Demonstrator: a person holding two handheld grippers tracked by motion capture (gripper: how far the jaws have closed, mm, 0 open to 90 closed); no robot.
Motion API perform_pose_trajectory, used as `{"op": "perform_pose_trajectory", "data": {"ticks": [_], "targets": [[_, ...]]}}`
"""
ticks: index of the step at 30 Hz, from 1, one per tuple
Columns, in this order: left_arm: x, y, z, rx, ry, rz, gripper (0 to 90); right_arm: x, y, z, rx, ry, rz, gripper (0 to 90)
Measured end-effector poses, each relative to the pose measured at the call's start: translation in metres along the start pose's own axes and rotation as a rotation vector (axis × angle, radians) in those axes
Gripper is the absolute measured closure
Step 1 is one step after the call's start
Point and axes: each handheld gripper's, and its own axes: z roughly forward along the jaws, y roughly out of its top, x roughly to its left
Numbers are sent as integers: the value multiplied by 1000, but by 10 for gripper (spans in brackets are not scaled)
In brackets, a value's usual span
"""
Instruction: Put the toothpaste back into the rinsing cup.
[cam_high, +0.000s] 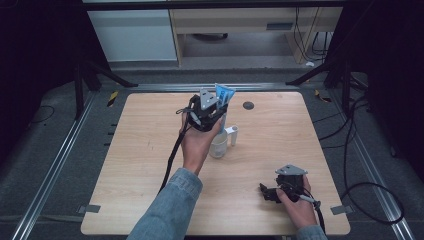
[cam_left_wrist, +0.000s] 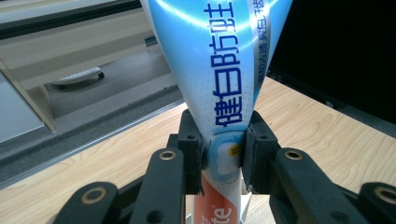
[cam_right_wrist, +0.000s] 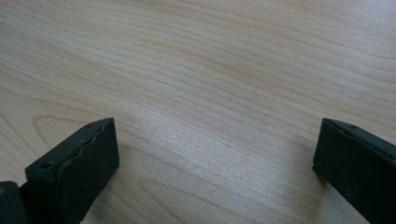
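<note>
Nearest the person, at the desk's (cam_high: 150, 165) front right corner, the right hand rests w/ its tongs (cam_high: 269, 192) low on the wood, tips pointing toward the desk's left. In the right gripper view those tongs (cam_right_wrist: 215, 163) are spread wide, bare wood grain between the two black pads, nothing pinched.

Further in, around desk centre, a denim sleeve (cam_high: 167, 210) leads up to the left hand, which holds the left tongs (cam_high: 207, 112) raised above the desk. They're pinching a toothpaste tube (cam_high: 223, 95): blue-white, upright, flat crimped end up, blue print running along it. In the left gripper view the pads press on both sides of the tube (cam_left_wrist: 219, 93) at its narrower lower part, where a red band starts; the wide end fans out above them.

Right under the hand, a clear cup (cam_high: 218, 146) stands on the desk; the tube's lower end goes down into or just behind it, can't tell which. A small white object (cam_high: 232, 134) sits just beside the cup, on its right.

Beyond that, near the far edge, a dark round grommet (cam_high: 248, 105) in the desk top. Past the desk: grey floor & pale furniture.
</note>
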Motion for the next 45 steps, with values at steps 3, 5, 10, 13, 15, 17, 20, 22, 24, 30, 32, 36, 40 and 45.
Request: {"op": "perform_pose_trajectory", "data": {"ticks": [3,5,10,13,15,17,20,22,24,30,32,36,40,45], "targets": [[1,-1,-1,-5,6,-4,720,0,0,0,0,0,-1,4],[1,-2,-1,-8,7,-6,720,0,0,0,0,1,0,4],[0,-4,-1,1,6,-22,720,0,0,0,0,1,0,4],[1,-5,-1,-6,14,-11,720,0,0,0,0,1,0,4],[0,-6,0,1,7,-22,720,0,0,0,0,1,0,4],[0,-7,1,-5,10,-14,719,0,0,0,0,0,0,4],[0,-10,3,6,6,-25,720,0,0,0,0,0,0,4],[0,-12,4,5,10,-26,720,0,0,0,0,0,0,4],[0,-14,4,11,12,-26,720,0,0,0,0,0,-1,4],[1,-20,6,10,14,-33,720,0,0,0,0,1,0,4],[0,-22,7,10,16,-33,720,0,0,0,0,1,0,4],[1,-26,9,13,18,-33,720,0,0,0,0,1,0,4],[3,-32,12,24,13,-41,720,0,0,0,0,1,0,4],[3,-38,15,32,13,-48,719,0,0,0,0,1,0,4]]}}
